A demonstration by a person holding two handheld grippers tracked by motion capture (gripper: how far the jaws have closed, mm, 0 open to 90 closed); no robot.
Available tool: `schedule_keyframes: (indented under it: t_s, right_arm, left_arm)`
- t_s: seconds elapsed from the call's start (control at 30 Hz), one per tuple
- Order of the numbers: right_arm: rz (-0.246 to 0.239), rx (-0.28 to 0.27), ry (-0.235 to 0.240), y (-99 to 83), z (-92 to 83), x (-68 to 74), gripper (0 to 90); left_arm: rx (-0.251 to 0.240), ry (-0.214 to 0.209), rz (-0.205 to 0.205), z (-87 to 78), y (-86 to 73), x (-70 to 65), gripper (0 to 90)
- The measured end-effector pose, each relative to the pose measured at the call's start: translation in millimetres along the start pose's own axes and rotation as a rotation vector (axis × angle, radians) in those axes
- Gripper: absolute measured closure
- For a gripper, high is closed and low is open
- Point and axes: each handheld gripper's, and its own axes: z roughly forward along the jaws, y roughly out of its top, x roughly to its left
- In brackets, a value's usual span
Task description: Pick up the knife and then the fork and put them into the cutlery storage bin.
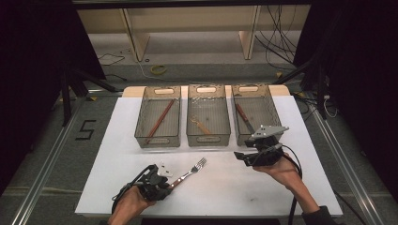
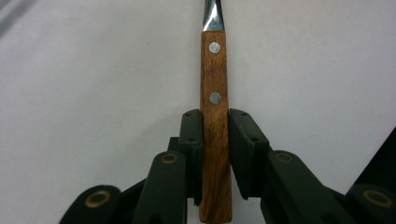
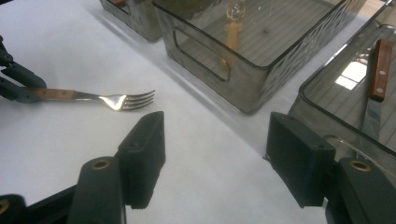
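While the left gripper (image 1: 170,183) is clamped on the wooden handle of the fork (image 1: 191,170), which lies on the white table (image 1: 225,187) near its front edge, bare surface stretches to the right. Its jaws apart on nothing, the right gripper (image 1: 244,157) hovers before the right bin (image 1: 270,110), which holds a knife (image 1: 244,117). Beside it, the middle bin (image 1: 209,136) holds a spoon (image 1: 201,124); the left bin (image 1: 158,139), chopsticks (image 1: 160,120).

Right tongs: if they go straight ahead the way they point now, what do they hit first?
Probably the middle bin: in the right gripper view its near wall lies ahead of the open right tongs, past bare white table. The right bin's corner is close beside that line; depth is unclear.
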Motion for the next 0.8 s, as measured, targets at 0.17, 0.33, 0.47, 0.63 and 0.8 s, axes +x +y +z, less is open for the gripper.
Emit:
schedule_keyframes:
  t_s: [0.17,0.33,0.47,0.63,0.8]
  right_arm:
    - [-0.008,0.002,0.011,0.6,1.3,2.7,38.2]
    - [-0.023,0.002,0.035,2.6,4.1,9.7,38.1]
    - [-0.070,0.000,0.074,6.4,7.5,22.2,38.1]
    - [-0.163,0.011,0.150,13.7,18.7,47.2,38.1]
    - [-0.259,0.049,0.224,16.3,32.3,72.7,38.0]
  left_arm:
    - [-0.018,-0.005,0.018,-2.8,0.2,-0.6,75.4]
    - [-0.026,-0.014,0.037,-4.9,1.9,-2.6,75.5]
    - [-0.031,-0.017,0.060,-6.8,5.3,-7.5,75.5]
    - [-0.042,-0.026,0.105,-8.4,13.8,-17.0,75.5]
    - [-0.052,-0.043,0.158,-10.3,24.7,-26.9,75.5]
